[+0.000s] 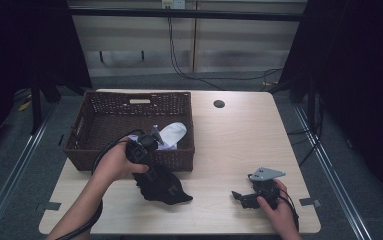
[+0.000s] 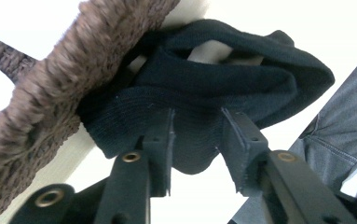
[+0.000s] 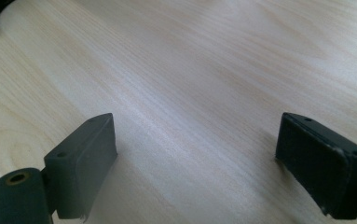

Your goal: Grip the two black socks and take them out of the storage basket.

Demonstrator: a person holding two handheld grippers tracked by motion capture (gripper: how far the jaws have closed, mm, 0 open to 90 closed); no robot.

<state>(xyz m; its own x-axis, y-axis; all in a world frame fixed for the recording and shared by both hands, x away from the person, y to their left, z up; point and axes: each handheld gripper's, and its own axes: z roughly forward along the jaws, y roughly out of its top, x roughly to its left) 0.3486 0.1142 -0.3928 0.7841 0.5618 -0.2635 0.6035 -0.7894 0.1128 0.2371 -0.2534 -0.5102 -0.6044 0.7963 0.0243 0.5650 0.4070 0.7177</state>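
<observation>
A black cloth (image 1: pixel 164 187) lies bunched on the wooden table (image 1: pixel 229 145), right in front of the wicker basket (image 1: pixel 134 105). My left gripper (image 1: pixel 151 175) points down into it from the basket's front wall. In the left gripper view the cloth (image 2: pixel 213 88) bulges between the parted jaws of my left gripper (image 2: pixel 197 135), and the pads do not clamp it. The basket's woven rim (image 2: pixel 41 107) sits close on the left. My right gripper (image 1: pixel 239 196) rests low at the front right. Its jaws stand wide open over bare wood (image 3: pixel 195 154), with nothing between them.
A white cloth (image 1: pixel 173 133) lies inside the basket near its front right corner. A round cable hole (image 1: pixel 219 104) marks the table's far side. A person's grey trouser leg (image 2: pixel 339 135) is seen past the table edge.
</observation>
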